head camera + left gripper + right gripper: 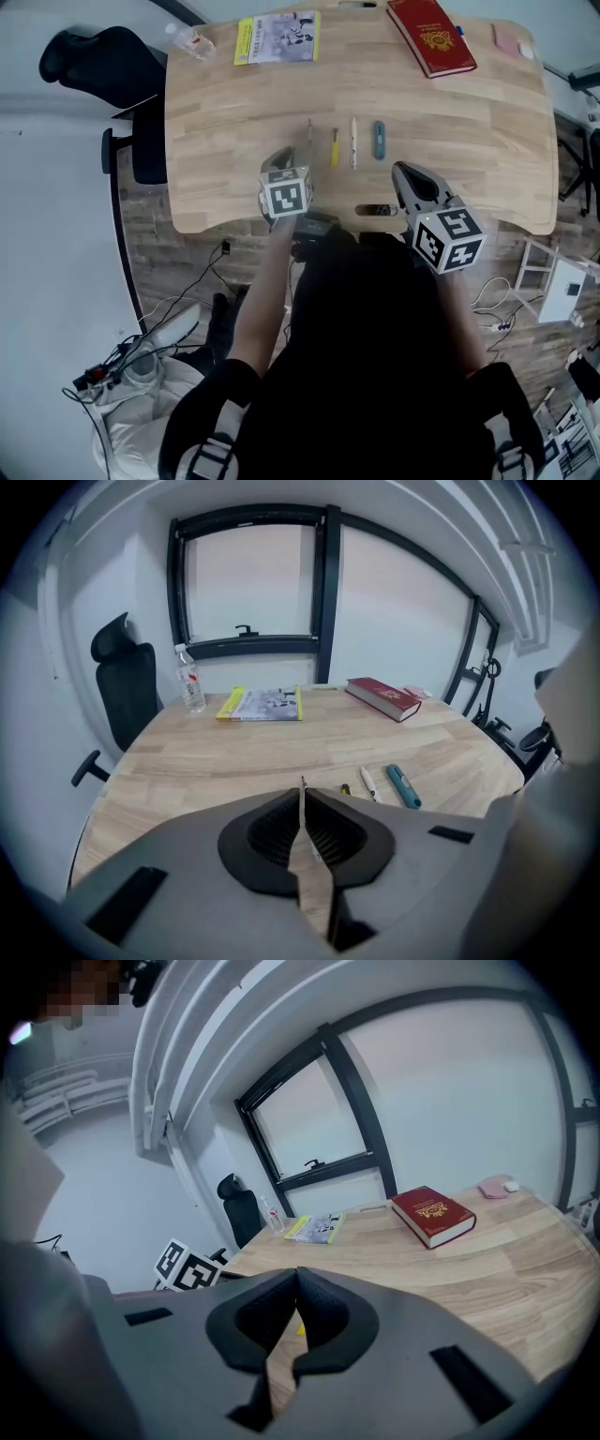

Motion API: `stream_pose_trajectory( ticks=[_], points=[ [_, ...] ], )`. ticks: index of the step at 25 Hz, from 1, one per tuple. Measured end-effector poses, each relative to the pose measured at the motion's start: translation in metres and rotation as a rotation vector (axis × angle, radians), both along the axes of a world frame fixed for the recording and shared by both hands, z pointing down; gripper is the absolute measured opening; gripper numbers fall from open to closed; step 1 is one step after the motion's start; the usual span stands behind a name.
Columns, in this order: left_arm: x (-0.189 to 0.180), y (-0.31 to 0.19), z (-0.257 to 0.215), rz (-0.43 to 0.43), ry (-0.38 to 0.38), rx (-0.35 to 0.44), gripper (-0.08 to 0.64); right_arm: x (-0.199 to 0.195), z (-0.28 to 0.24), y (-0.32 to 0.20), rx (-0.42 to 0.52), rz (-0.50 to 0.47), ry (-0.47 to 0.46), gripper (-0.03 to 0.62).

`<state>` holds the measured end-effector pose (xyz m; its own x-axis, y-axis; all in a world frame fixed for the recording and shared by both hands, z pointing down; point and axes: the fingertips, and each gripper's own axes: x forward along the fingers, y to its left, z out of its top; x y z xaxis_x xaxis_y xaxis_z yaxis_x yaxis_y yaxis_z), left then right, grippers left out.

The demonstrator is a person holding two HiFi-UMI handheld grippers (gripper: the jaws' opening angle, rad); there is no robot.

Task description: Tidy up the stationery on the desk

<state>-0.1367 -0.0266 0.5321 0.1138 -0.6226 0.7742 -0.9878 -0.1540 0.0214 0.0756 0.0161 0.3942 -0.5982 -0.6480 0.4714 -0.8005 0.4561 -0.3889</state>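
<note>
Several stationery items lie in a row on the wooden desk (pixel 469 141): a thin grey pen (pixel 309 131), a yellow-ended pen (pixel 334 148), a white pen (pixel 353 142) and a blue utility knife (pixel 378 140). My left gripper (pixel 278 157) hovers above the desk just short of the grey pen, jaws closed together with nothing between them (pixel 302 794). Beyond its tips I see the white pen (pixel 368 782) and the blue knife (pixel 404 786). My right gripper (pixel 405 172) hangs near the desk's front edge, below the knife, also shut and empty (pixel 296 1277).
At the far edge lie a yellow booklet (pixel 277 37), a red book (pixel 431 36), a water bottle (pixel 192 40) and a pink item (pixel 507 39). A black office chair (pixel 103 56) stands at the left. A cable slot (pixel 375 210) sits at the front edge.
</note>
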Motion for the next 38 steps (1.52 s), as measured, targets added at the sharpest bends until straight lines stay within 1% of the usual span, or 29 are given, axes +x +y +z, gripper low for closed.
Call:
stream_pose_trajectory(
  ticks=[4, 6, 8, 11, 14, 16, 20, 22, 27, 30, 34, 38],
  points=[
    [0.008, 0.012, -0.031, 0.052, 0.034, 0.052, 0.04, 0.002, -0.001, 0.0, 0.007, -0.02, 0.0, 0.014],
    [0.017, 0.021, -0.049, 0.075, 0.082, 0.072, 0.038, 0.005, -0.003, 0.0, 0.013, -0.032, -0.004, 0.014],
    [0.031, 0.029, -0.07, 0.102, 0.156, 0.094, 0.038, 0.008, -0.004, -0.001, 0.015, -0.041, -0.023, 0.012],
    [0.053, 0.04, -0.108, 0.144, 0.275, 0.156, 0.037, 0.01, -0.015, -0.002, 0.037, -0.063, -0.047, 0.012],
    [0.069, 0.046, -0.152, 0.143, 0.409, 0.24, 0.037, 0.011, -0.035, -0.002, 0.088, -0.099, -0.065, 0.014],
    [0.079, 0.046, -0.179, 0.162, 0.451, 0.297, 0.037, 0.012, -0.05, -0.002, 0.126, -0.13, -0.083, 0.012],
    [0.097, 0.043, -0.223, 0.242, 0.464, 0.39, 0.037, 0.018, -0.083, -0.003, 0.175, -0.165, -0.149, 0.014],
    [0.103, 0.043, -0.245, 0.269, 0.486, 0.43, 0.037, 0.022, -0.103, -0.004, 0.226, -0.173, -0.166, 0.014],
    [0.115, 0.046, -0.297, 0.31, 0.513, 0.524, 0.037, 0.031, -0.149, -0.002, 0.366, -0.206, -0.146, 0.012],
    [0.121, 0.05, -0.321, 0.337, 0.516, 0.579, 0.037, 0.036, -0.165, 0.001, 0.422, -0.209, -0.137, 0.012],
    [0.125, 0.056, -0.335, 0.361, 0.5, 0.61, 0.037, 0.036, -0.166, 0.007, 0.446, -0.213, -0.093, 0.014],
    [0.127, 0.059, -0.337, 0.363, 0.5, 0.614, 0.037, 0.038, -0.163, 0.011, 0.433, -0.196, -0.114, 0.012]
  ],
)
